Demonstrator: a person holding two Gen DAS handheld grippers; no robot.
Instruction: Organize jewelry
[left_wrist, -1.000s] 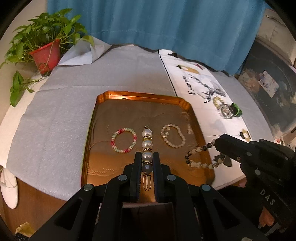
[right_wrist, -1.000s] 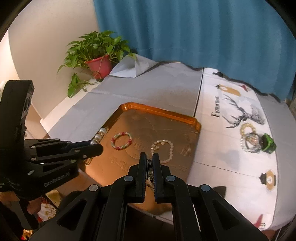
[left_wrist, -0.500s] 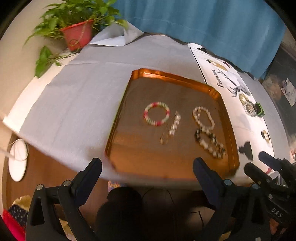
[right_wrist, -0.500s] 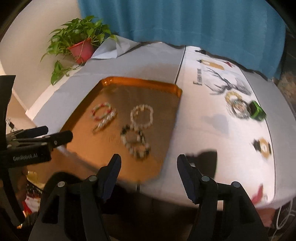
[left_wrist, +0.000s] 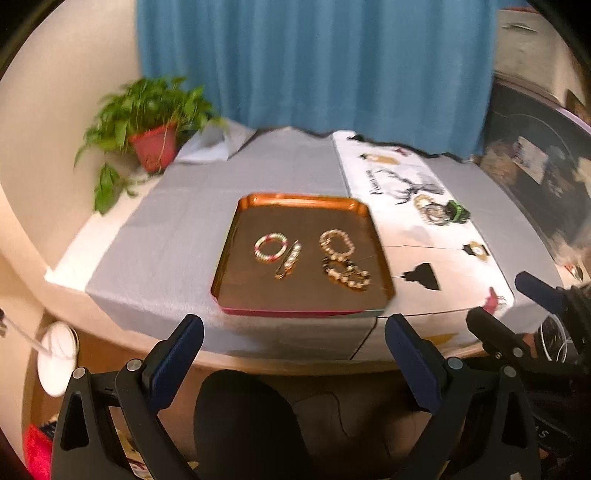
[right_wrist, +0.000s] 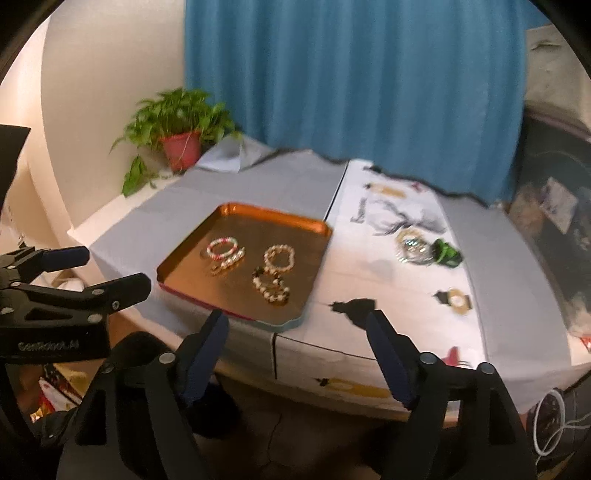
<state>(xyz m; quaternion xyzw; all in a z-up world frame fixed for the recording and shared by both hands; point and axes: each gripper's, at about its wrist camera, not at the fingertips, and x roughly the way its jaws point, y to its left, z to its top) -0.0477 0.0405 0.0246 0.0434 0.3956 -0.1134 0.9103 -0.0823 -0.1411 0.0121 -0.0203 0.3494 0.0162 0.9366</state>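
Observation:
A copper tray lies on the grey cloth. In it are a red-and-green bead bracelet, a pearl hair clip, a cream bead bracelet and a dark-and-white bead strand. My left gripper is open and empty, back off the table's front edge. My right gripper is open and empty, also off the front edge. More jewelry lies on the white printed cloth to the right.
A potted plant stands at the table's far left corner. A blue curtain hangs behind. A black chair back sits below the grippers. The left gripper's body shows at left in the right wrist view.
The left gripper let go of the pearl clip and the right let go of the bead strand; both now lie in the tray. Both grippers opened and pulled back from the table.

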